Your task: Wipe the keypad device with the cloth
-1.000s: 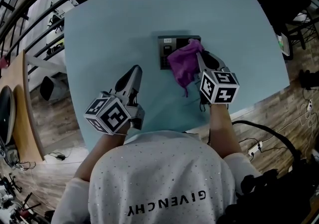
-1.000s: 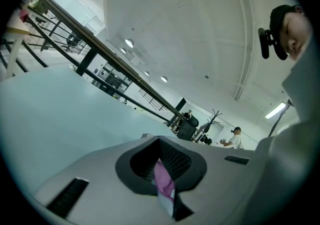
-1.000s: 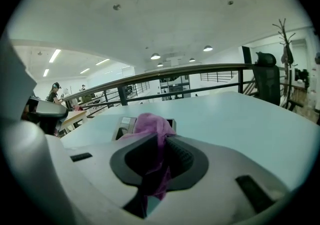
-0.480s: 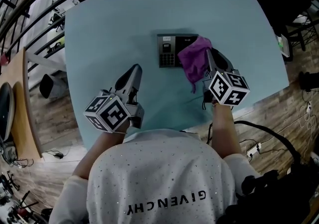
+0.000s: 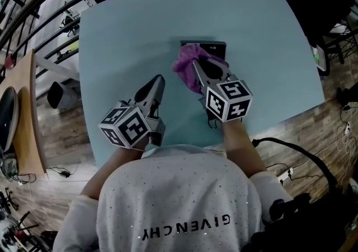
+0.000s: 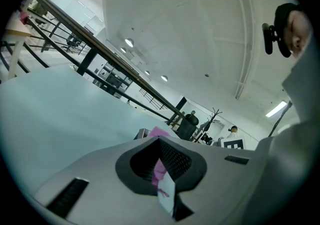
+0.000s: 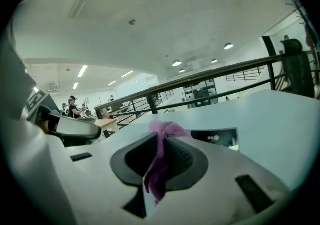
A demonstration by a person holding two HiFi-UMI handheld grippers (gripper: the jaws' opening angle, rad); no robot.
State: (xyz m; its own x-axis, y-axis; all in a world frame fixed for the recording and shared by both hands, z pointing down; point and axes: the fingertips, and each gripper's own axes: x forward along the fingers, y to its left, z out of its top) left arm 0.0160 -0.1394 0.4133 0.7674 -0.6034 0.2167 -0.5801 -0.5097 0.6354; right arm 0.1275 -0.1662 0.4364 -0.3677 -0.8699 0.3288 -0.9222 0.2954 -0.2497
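1. Nearest, at 6 o'clock in the head view, are the person's shoulders, with both forearms reaching out over a pale blue table (image 5: 123, 32).
2. The left gripper (image 5: 156, 82) lies on the table at about 7 o'clock from the device. Its tongs are pressed together and carry nothing, and it takes no part in the work.
3. The right gripper (image 5: 197, 68) points toward 11 o'clock, with its tongs pinching a bunched purple cloth (image 5: 185, 61).
4. The cloth rests on the 9 o'clock end of the keypad device (image 5: 215, 47), a dark flat unit lying just past table centre at 12 o'clock. Its 3 o'clock end is bare.
5. Judged from this, the wiping step is under way, with the cloth in contact with the device.
6. The next move likely calls for dragging the cloth toward 3 o'clock while keeping it pressed down. The free device may slide, so the idle left gripper could brace it.
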